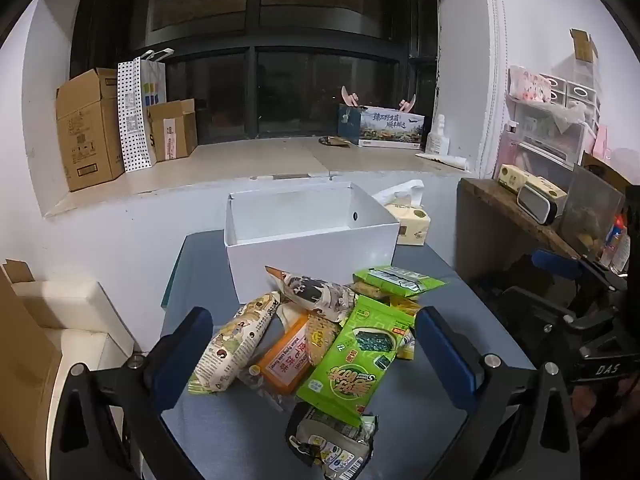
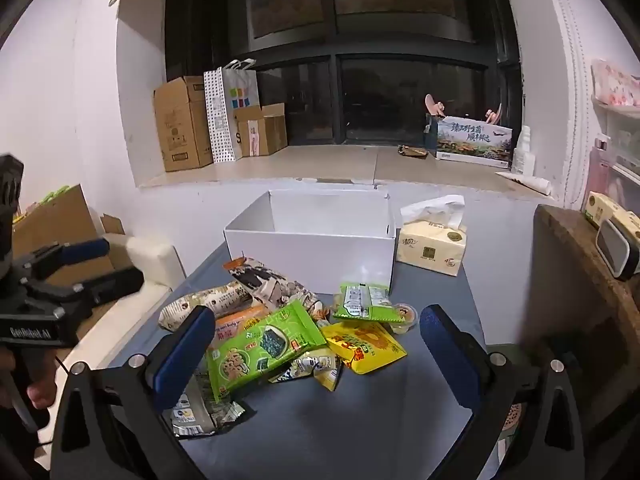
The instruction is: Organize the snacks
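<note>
A pile of snack packets lies on the grey table [image 1: 240, 432] in front of an empty white box [image 1: 312, 240], which also shows in the right wrist view [image 2: 312, 248]. The pile holds a green seaweed packet [image 1: 354, 356] [image 2: 264, 348], an orange packet [image 1: 286, 360], a beige printed packet [image 1: 230, 344], a yellow packet [image 2: 362, 346] and several more. My left gripper [image 1: 314, 354] is open, its blue pads either side of the pile. My right gripper [image 2: 316, 354] is open over the pile too. Both are empty.
A tissue pack [image 2: 432, 246] stands right of the box. A wooden shelf [image 2: 592, 272] with clutter is at the right. Cardboard boxes [image 1: 86, 128] and a paper bag [image 1: 138, 116] sit on the window sill. A cream seat [image 1: 76, 320] is left of the table.
</note>
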Demonstrator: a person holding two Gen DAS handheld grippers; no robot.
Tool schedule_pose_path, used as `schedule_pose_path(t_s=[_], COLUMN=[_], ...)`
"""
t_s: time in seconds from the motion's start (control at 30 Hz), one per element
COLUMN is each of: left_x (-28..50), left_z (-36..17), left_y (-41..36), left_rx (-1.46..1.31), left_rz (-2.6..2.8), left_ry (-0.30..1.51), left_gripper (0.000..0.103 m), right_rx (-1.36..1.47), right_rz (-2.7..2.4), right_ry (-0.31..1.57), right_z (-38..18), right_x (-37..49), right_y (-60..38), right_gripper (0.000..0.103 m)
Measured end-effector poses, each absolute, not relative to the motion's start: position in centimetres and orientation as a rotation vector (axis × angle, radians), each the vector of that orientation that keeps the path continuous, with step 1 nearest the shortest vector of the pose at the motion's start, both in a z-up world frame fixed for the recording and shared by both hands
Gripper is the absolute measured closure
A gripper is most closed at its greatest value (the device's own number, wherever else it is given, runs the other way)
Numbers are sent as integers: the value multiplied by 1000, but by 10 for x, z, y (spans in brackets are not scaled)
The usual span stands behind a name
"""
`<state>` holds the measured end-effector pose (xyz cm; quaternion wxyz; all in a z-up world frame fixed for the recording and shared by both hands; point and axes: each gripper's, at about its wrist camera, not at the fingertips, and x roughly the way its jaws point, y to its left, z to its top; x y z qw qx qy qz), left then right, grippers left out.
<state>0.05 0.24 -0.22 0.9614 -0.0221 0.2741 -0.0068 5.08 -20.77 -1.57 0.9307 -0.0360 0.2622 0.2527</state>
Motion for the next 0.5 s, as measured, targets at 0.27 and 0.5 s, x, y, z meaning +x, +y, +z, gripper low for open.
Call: schedule_pose_path(t_s=[0.27,0.5], left_x=[-3,-4], left_z=[-6,-1], left_y=[-6,-3], left_rx=[-45,-57], left_rz=[-9,-18], left_ry=[563,569], left_gripper=[0,0], right_rx=[-57,-62], right_rz=[521,519], right_ry=[507,521], right_z=[-7,-5], right_x=[46,47], right_y=[-212,-211], right_gripper=[0,0])
